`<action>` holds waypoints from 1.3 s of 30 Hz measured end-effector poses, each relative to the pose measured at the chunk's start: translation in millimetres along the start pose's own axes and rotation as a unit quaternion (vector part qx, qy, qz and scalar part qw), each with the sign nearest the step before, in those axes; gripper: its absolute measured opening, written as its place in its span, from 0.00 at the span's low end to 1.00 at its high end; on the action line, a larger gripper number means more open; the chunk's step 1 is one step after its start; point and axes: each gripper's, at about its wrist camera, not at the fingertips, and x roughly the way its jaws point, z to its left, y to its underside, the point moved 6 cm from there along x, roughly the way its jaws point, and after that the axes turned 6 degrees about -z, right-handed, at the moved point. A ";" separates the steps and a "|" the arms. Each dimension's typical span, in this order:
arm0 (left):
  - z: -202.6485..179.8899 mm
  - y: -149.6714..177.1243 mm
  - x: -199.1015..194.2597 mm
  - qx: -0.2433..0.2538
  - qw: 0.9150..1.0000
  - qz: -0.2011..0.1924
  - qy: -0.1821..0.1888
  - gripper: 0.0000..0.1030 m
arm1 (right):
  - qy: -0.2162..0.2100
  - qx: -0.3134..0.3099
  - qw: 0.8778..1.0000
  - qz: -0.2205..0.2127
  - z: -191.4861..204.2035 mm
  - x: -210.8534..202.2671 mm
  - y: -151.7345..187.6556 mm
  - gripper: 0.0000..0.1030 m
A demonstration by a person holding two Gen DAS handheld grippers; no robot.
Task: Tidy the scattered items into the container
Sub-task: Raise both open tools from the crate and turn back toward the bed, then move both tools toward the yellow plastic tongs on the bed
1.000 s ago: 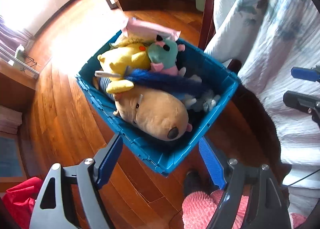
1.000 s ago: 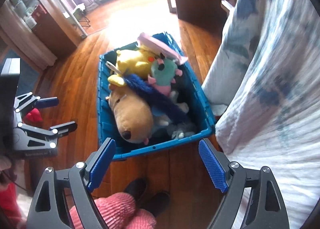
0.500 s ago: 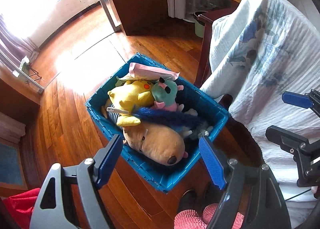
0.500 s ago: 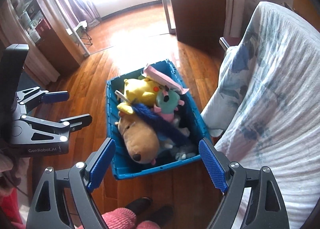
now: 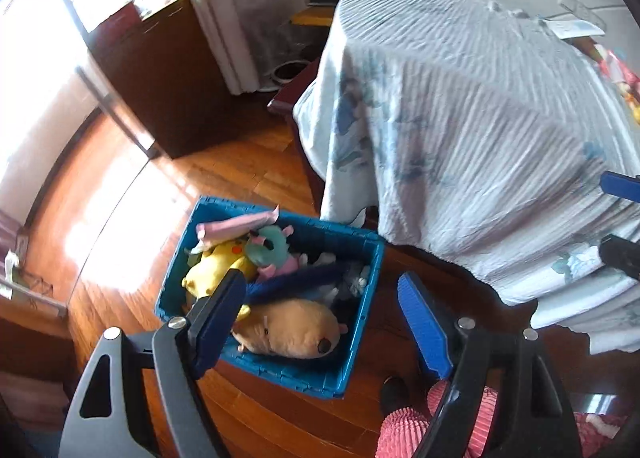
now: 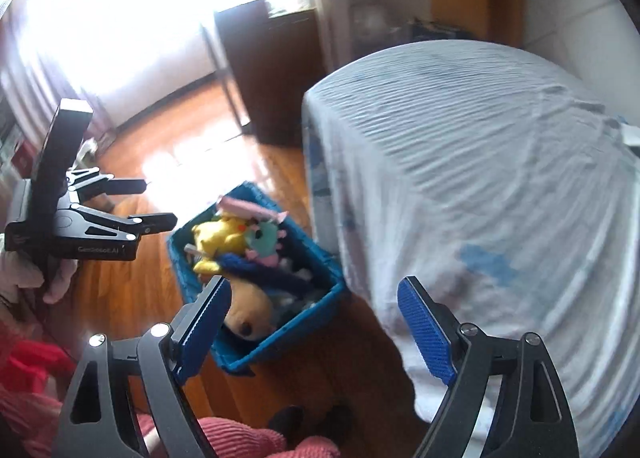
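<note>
Two empty tools hang over a job that looks nearly finished, so the risks come from what follows. Biggest thing in view is the cloth-draped table (image 5: pixel 472 110); its loose sheet falls close to the floor right beside the blue crate (image 5: pixel 362 298), and a tool swung past that corner could snag the fabric and drag it, along with whatever small bits sit at the far right edge of the tabletop, too blurred to name. The crate stands on the wooden floor (image 5: pixel 120 226), near the person's feet in pink trousers, so a careless step could kick it.

Inside, the crate is heaped to the rim. A tan plush (image 5: pixel 292 328) lies along the near side, a yellow plush (image 5: pixel 218 266) behind it, a dark blue furry piece (image 5: pixel 296 280) across the middle, a teal plush (image 5: pixel 268 248) above that, and a flat pink packet (image 5: pixel 236 224) tilted on top at the back. That packet and the teal toy look likeliest to slide out if the crate is jolted or more is pushed in.

The left tool (image 5: pixel 322 314) stands spread wide with nothing between its blue pads; the right tool (image 6: pixel 316 322) is likewise spread and empty.
</note>
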 end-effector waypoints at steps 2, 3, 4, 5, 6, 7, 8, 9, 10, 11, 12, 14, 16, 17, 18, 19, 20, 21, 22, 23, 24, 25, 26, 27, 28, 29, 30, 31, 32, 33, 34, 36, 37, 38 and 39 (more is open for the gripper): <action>-24.6 -29.3 -7.5 0.018 0.999 -0.020 0.033 0.76 | 0.063 0.041 0.997 -0.018 -35.7 -38.6 0.3 0.84; -39.7 -46.2 -12.0 0.028 0.998 -0.033 0.052 0.76 | 0.095 0.061 0.993 -0.030 -53.7 -59.1 1.2 0.84; -55.2 -63.3 -16.7 0.037 0.996 -0.045 0.070 0.76 | 0.127 0.081 0.988 -0.042 -71.6 -79.9 2.4 0.84; -74.2 -80.5 -20.1 0.054 0.993 -0.056 0.085 0.76 | 0.156 0.100 0.981 -0.051 -89.6 -98.9 3.6 0.86; -95.7 -97.1 -23.2 0.072 0.990 -0.068 0.098 0.76 | 0.184 0.121 0.974 -0.055 -107.9 -113.4 6.9 0.86; -117.9 -112.1 -26.2 0.088 0.987 -0.077 0.112 0.76 | 0.212 0.143 0.965 -0.058 -126.2 -127.8 10.6 0.86; -141.5 -125.8 -28.8 0.103 0.983 -0.085 0.129 0.76 | 0.238 0.162 0.956 -0.060 -144.6 -139.8 13.2 0.86; -166.1 -138.1 -31.4 0.117 0.978 -0.092 0.143 0.76 | 0.253 0.179 0.948 -0.067 -159.6 -150.2 14.9 0.86; -190.8 -150.2 -34.1 0.130 0.974 -0.099 0.158 0.76 | 0.265 0.195 0.942 -0.073 -173.6 -159.8 17.8 0.86; -215.9 -160.5 -36.1 0.141 0.969 -0.104 0.172 0.76 | 0.274 0.208 0.936 -0.078 -188.2 -168.9 19.5 0.86; -241.2 -170.5 -38.1 0.151 0.965 -0.108 0.186 0.76 | 0.286 0.217 0.930 -0.082 -202.0 -176.8 21.0 0.86; -289.5 -184.5 -39.2 0.167 0.958 -0.109 0.208 0.76 | 0.305 0.232 0.920 -0.085 -229.6 -188.9 24.6 0.86; -334.6 -195.6 -38.2 0.182 0.951 -0.108 0.224 0.76 | 0.314 0.246 0.913 -0.086 -258.5 -201.2 29.2 0.87; -355.7 -199.5 -37.0 0.189 0.949 -0.107 0.229 0.76 | 0.315 0.250 0.912 -0.085 -272.5 -206.9 32.8 0.87; -376.8 -203.5 -35.9 0.197 0.946 -0.105 0.234 0.76 | 0.315 0.255 0.910 -0.085 -286.4 -212.5 36.4 0.87; -394.3 -205.6 -34.1 0.202 0.945 -0.102 0.236 0.76 | 0.315 0.259 0.909 -0.084 -300.3 -218.2 40.1 0.87; -411.2 -207.3 -32.3 0.207 0.944 -0.099 0.236 0.76 | 0.316 0.261 0.909 -0.081 -314.0 -222.4 43.7 0.87; -428.1 -209.0 -30.4 0.212 0.943 -0.096 0.236 0.76 | 0.316 0.262 0.908 -0.078 -327.7 -226.6 47.2 0.87; -442.7 -211.2 -27.2 0.214 0.943 -0.093 0.236 0.76 | 0.317 0.264 0.908 -0.075 -341.4 -230.7 50.8 0.87; -456.8 -213.3 -23.7 0.217 0.943 -0.090 0.237 0.76 | 0.316 0.265 0.908 -0.072 -352.6 -233.3 53.9 0.87; -469.5 -215.1 -21.0 0.218 0.943 -0.087 0.237 0.76 | 0.315 0.265 0.908 -0.069 -363.6 -235.7 56.9 0.86; -481.9 -216.7 -18.5 0.220 0.943 -0.084 0.237 0.76 | 0.315 0.268 0.908 -0.067 -372.2 -238.5 60.2 0.83; -493.3 -217.6 -17.2 0.223 0.942 -0.081 0.238 0.76 | 0.314 0.270 0.908 -0.066 -380.7 -241.3 63.5 0.80; -504.6 -218.4 -16.2 0.226 0.941 -0.078 0.240 0.76 | 0.312 0.274 0.907 -0.063 -387.3 -243.6 67.0 0.79; -515.8 -219.2 -15.2 0.229 0.940 -0.075 0.242 0.76 | 0.309 0.279 0.907 -0.061 -393.8 -245.9 70.5 0.78; -526.7 -219.4 -15.6 0.234 0.938 -0.073 0.245 0.76 | 0.309 0.281 0.907 -0.058 -399.0 -247.9 74.0 0.78; -536.0 -221.0 -15.5 0.238 0.937 -0.071 0.246 0.76 | 0.310 0.284 0.906 -0.056 -404.1 -249.9 77.5 0.76; -544.9 -222.9 -15.2 0.242 0.935 -0.070 0.248 0.76 | 0.311 0.286 0.905 -0.053 -408.0 -251.5 80.4 0.71; -552.3 -224.4 -15.0 0.246 0.934 -0.070 0.249 0.76 | 0.309 0.291 0.904 -0.051 -411.9 -252.4 83.3 0.69; -559.3 -225.9 -14.8 0.250 0.933 -0.070 0.251 0.76 | 0.307 0.295 0.903 -0.049 -414.7 -252.8 86.1 0.69; -566.4 -227.3 -14.7 0.254 0.931 -0.070 0.252 0.76 | 0.305 0.300 0.903 -0.048 -417.4 -253.2 88.8 0.69; -578.7 -229.9 -12.2 0.262 0.928 -0.069 0.255 0.76 | 0.303 0.304 0.902 -0.046 -420.0 -252.0 92.2 0.69; -583.6 -231.5 -9.8 0.264 0.927 -0.067 0.256 0.76 | 0.301 0.305 0.902 -0.043 -421.4 -250.1 93.4 0.69; -588.5 -233.5 -6.9 0.265 0.927 -0.063 0.259 0.76 | 0.300 0.307 0.902 -0.040 -422.7 -248.1 94.5 0.66; -593.3 -235.4 -4.1 0.266 0.926 -0.059 0.262 0.76 | 0.297 0.308 0.903 -0.037 -423.4 -245.5 94.7 0.63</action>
